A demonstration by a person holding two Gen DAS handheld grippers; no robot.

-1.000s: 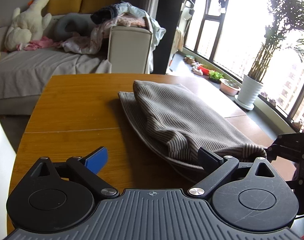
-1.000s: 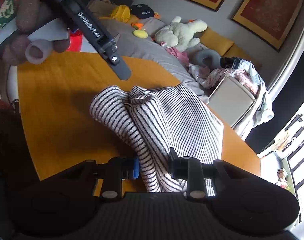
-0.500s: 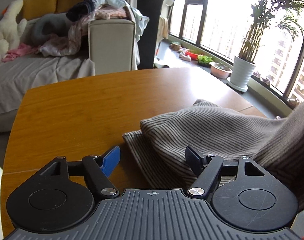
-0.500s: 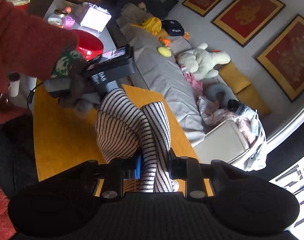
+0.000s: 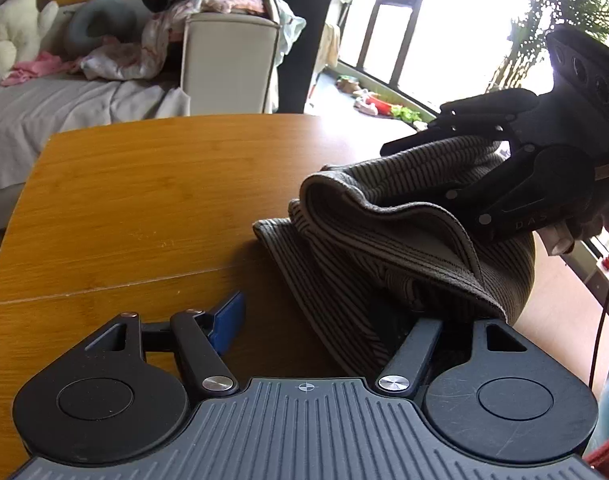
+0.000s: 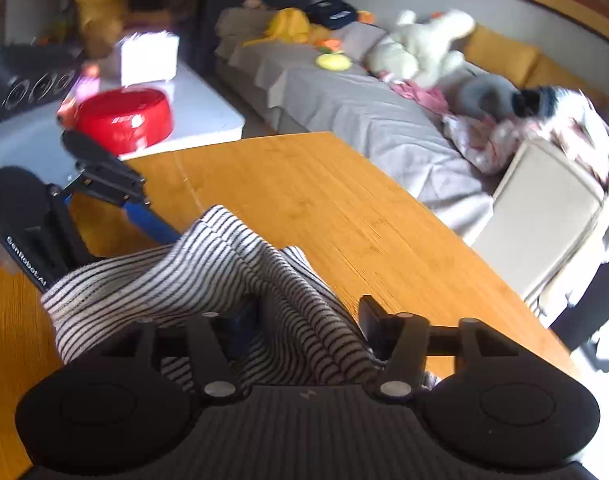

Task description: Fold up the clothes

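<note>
A grey-and-black striped garment (image 5: 384, 220) lies doubled over on the wooden table (image 5: 144, 184). My left gripper (image 5: 328, 320) is at its near folded edge with its jaws closing. The blue pad (image 5: 228, 320) stands clear of the cloth, and the other finger is hidden under the fold. In the right wrist view the garment (image 6: 208, 272) lies loosely between the fingers of my right gripper (image 6: 304, 318), whose jaws are opening. Its right finger (image 6: 372, 316) is clear of the cloth. The right gripper (image 5: 504, 168) hovers over the garment's top layer. The left gripper (image 6: 104, 192) sits at the garment's far-left end.
A grey sofa (image 6: 364, 120) with a white plush toy (image 6: 420, 48) runs beyond the table's far edge. Clothes are heaped on its beige armrest (image 5: 228, 60). A red bowl (image 6: 122, 118) sits on a low white table. Windows and plants stand to the right.
My right gripper, shut on the garment's end before, carried it up and over and has now opened. The garment lies doubled. My left gripper has moved closer to the fold and narrowed.
</note>
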